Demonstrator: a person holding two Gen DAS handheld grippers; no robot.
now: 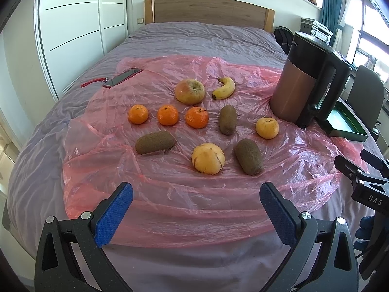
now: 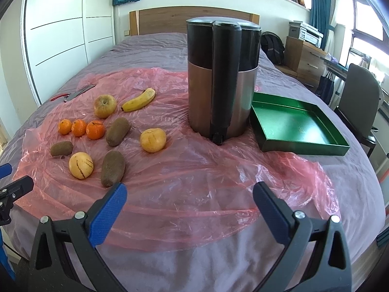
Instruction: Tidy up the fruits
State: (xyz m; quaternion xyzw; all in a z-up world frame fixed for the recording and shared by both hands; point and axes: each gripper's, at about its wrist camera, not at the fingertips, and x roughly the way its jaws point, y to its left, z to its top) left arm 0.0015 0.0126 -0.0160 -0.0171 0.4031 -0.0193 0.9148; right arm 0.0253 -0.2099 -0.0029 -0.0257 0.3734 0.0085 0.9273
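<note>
Fruit lies spread on a pink plastic sheet (image 1: pixel 199 202) over the bed. An apple (image 1: pixel 190 91) and a banana (image 1: pixel 224 88) are farthest back. Three tangerines (image 1: pixel 167 114) form a row. Three brown kiwis (image 1: pixel 248 156) and two pale yellow fruits (image 1: pixel 207 158) lie nearer. My left gripper (image 1: pixel 196 197) is open and empty, just short of the nearest yellow fruit. My right gripper (image 2: pixel 189 198) is also open and empty, over the sheet's front part. A green tray (image 2: pixel 304 143) sits empty at the right, beside the kettle.
A tall copper and black kettle (image 2: pixel 222 82) stands between the fruit and the tray. A phone (image 1: pixel 122 77) with a red strap lies at the sheet's far left. A chair (image 2: pixel 359 102) and a desk stand right of the bed, wardrobe doors to the left.
</note>
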